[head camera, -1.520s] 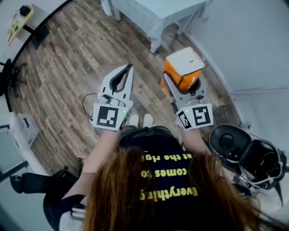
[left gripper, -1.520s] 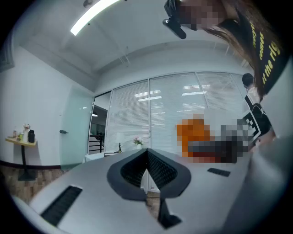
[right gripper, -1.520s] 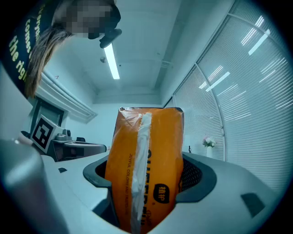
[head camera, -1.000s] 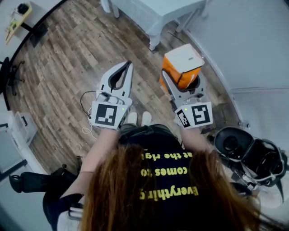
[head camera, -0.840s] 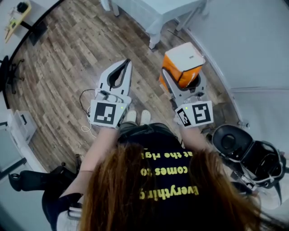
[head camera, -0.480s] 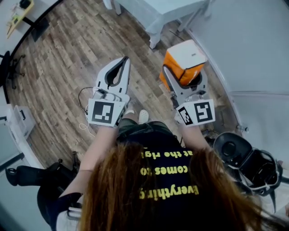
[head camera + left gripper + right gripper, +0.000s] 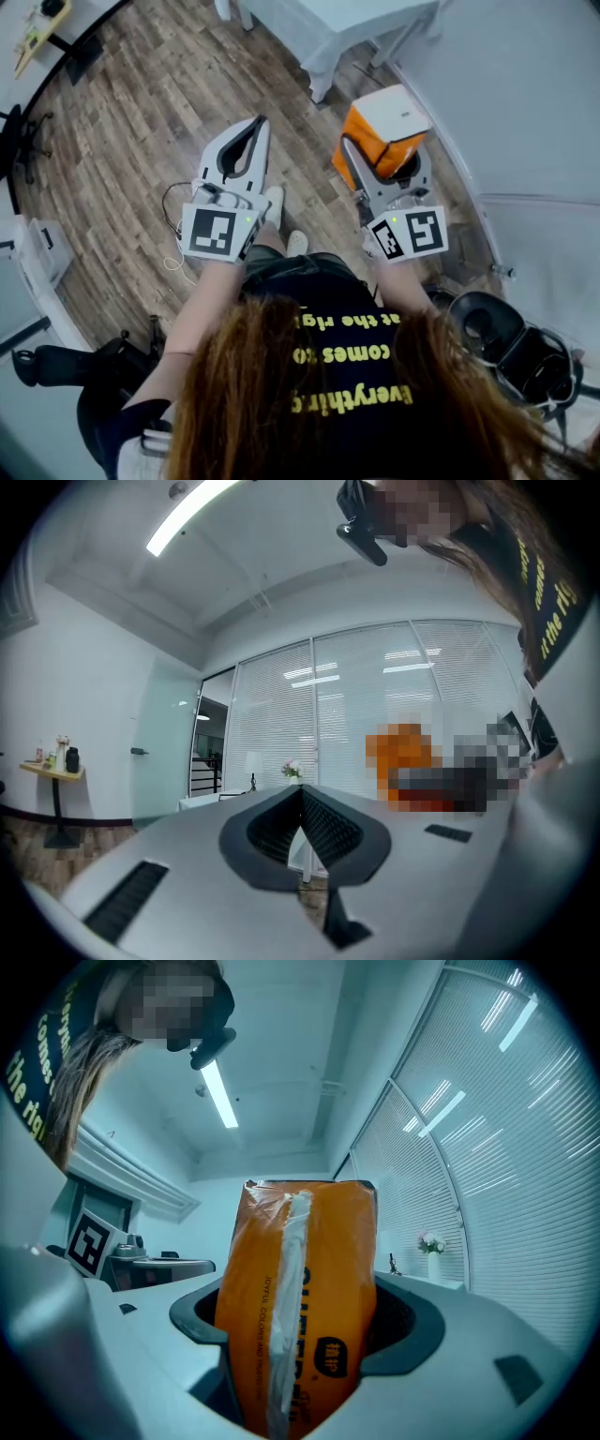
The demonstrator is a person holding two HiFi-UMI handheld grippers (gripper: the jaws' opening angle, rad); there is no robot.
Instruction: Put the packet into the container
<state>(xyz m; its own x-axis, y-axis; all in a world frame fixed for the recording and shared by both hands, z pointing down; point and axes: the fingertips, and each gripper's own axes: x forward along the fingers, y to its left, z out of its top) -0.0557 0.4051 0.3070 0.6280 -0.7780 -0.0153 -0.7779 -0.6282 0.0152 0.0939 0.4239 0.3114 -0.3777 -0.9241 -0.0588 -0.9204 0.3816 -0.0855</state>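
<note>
Right gripper view: R tool grips orange packet.

1. Two grippers: the left gripper and the right gripper.
2. Two marker cubes: a left cube and a right cube.
3. One orange packet.
4. Two white shoes between the grippers: a far shoe and a near shoe.
5. One white table, far.
6. One vase of flowers, far.
7. One person, near.
</note>
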